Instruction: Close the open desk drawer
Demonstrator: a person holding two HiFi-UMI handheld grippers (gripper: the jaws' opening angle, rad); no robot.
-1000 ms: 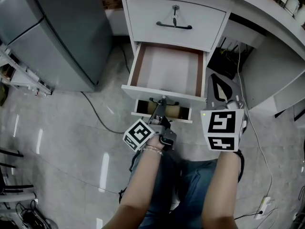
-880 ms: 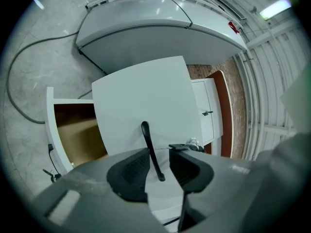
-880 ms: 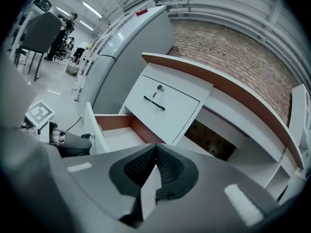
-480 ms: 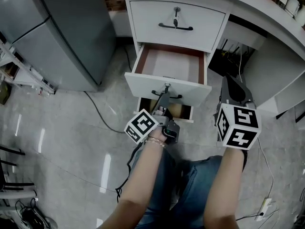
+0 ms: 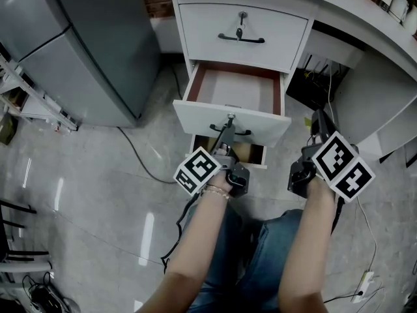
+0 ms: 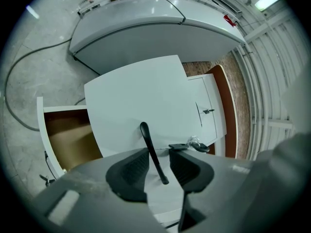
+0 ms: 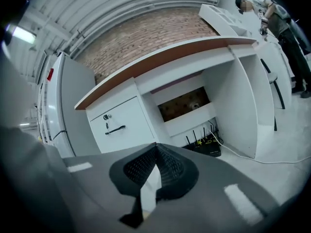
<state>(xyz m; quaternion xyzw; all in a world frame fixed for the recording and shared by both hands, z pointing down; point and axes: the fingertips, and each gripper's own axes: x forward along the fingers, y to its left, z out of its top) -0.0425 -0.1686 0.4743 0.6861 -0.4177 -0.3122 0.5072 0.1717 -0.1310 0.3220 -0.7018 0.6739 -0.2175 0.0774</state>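
Drawer half open under white surface; left gripper jaws apart, astride handle; right gripper jaws together, empty; grey floor; brick wall.

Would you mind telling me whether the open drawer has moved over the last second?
Yes: the open drawer has slid inward, its front now nearer the closed top drawer.
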